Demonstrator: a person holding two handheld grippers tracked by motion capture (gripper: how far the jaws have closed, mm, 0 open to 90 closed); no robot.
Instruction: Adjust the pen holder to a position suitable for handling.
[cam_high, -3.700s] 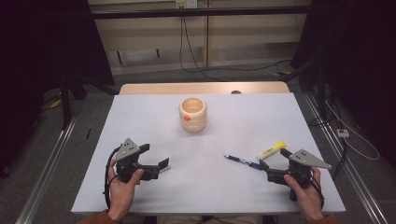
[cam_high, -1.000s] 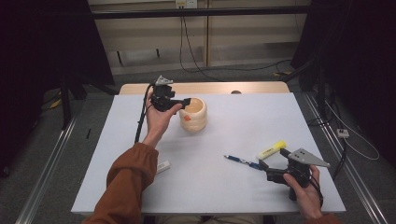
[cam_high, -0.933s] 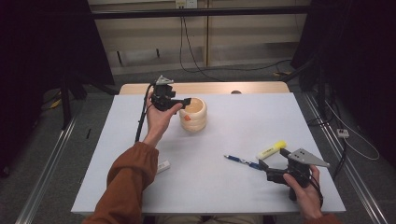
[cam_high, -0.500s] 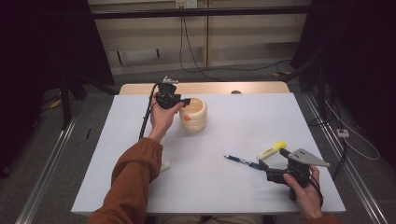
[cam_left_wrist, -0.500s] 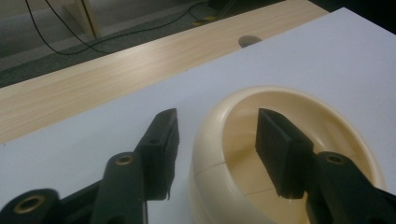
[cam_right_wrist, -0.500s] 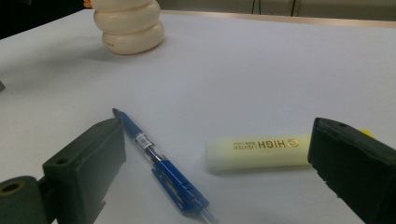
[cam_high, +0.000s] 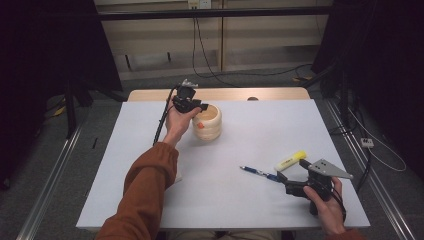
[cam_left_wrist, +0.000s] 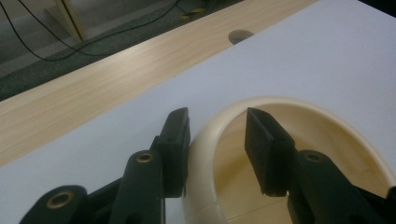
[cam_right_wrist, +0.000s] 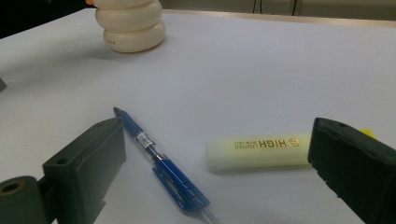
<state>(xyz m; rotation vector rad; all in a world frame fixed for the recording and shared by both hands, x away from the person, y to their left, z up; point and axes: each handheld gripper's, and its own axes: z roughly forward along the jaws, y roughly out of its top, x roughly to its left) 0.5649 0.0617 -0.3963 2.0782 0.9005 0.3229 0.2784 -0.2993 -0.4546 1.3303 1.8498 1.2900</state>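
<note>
Left gripper (cam_high: 199, 107) is up at the far side of the counter (cam_high: 250, 210), jaws straddling the near-left rim of the cup (cam_high: 207, 121) (cream, ribbed, upright, open top). In the left gripper view one jaw sits outside the wall, touching or nearly touching it, the other inside the cup (cam_left_wrist: 299, 140) with a gap to the wall, so jaws apart, not yet clamped on the rim. Cup stands on the counter, not lifted.

Right gripper (cam_high: 285, 181) rests low at the near right, jaws wide apart, holding nothing. Pen (cam_high: 259, 173) (blue) lies just ahead of it, marker (cam_high: 290, 161) (yellow highlighter) just beside and right of the pen; in the right gripper view pen (cam_right_wrist: 161, 163) and marker (cam_right_wrist: 259, 150) both lie flat between the open jaws' line of sight, neither touched.

Progress guess: early. Likely job is steadying the cup and dropping pen and marker into it (my reading, nothing inside the cup that I can see). Done: left gripper placed on the rim. Left: close on rim, grasp pen, grasp marker, put both in cup
</note>
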